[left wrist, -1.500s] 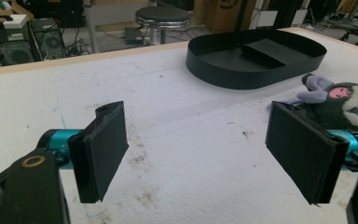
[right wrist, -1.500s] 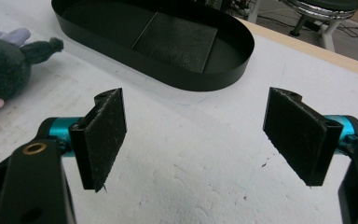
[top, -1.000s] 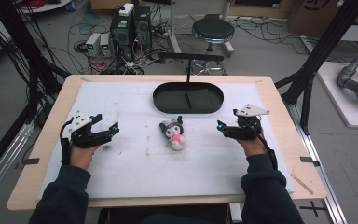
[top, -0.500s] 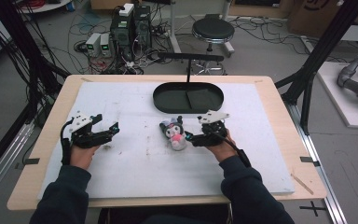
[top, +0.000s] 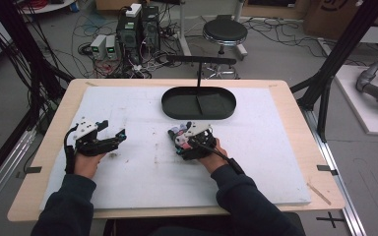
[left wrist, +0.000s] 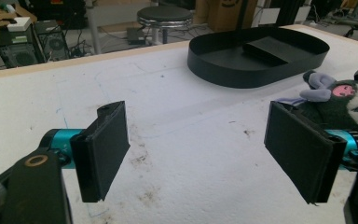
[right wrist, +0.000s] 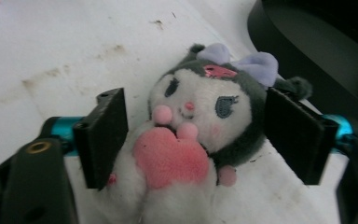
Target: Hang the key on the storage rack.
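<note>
Now I am closing my right tool, jaws wide, around the grey-and-white plush doll, not yet gripped or lifted.

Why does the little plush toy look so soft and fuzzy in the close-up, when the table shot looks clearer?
Right gripper view: the camera sits very near the plush toy, so its face and pink heart look soft, and the black tray behind blurs. High view: even room light, weak shadows, everything small but fairly sharp. Left gripper view: the near pads look soft, the tray sharper.
</note>
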The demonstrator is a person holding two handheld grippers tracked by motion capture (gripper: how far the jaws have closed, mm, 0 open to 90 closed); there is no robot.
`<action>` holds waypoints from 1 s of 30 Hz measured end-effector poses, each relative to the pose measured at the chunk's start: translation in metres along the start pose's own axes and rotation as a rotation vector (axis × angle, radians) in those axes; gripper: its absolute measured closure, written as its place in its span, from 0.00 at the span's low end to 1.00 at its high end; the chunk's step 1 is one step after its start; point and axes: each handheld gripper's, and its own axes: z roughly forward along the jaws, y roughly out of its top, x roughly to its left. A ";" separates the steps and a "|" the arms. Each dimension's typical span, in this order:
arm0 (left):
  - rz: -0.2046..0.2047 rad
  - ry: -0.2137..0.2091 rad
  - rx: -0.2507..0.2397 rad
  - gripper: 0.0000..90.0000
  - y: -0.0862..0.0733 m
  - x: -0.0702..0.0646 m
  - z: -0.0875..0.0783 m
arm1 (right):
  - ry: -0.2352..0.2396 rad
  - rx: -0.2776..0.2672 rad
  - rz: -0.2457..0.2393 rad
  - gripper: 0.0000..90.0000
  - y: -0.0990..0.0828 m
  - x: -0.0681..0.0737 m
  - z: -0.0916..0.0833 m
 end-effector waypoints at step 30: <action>0.011 -0.006 0.012 0.24 0.000 -0.002 0.001 | -0.015 0.064 0.093 0.39 -0.056 -0.072 -0.071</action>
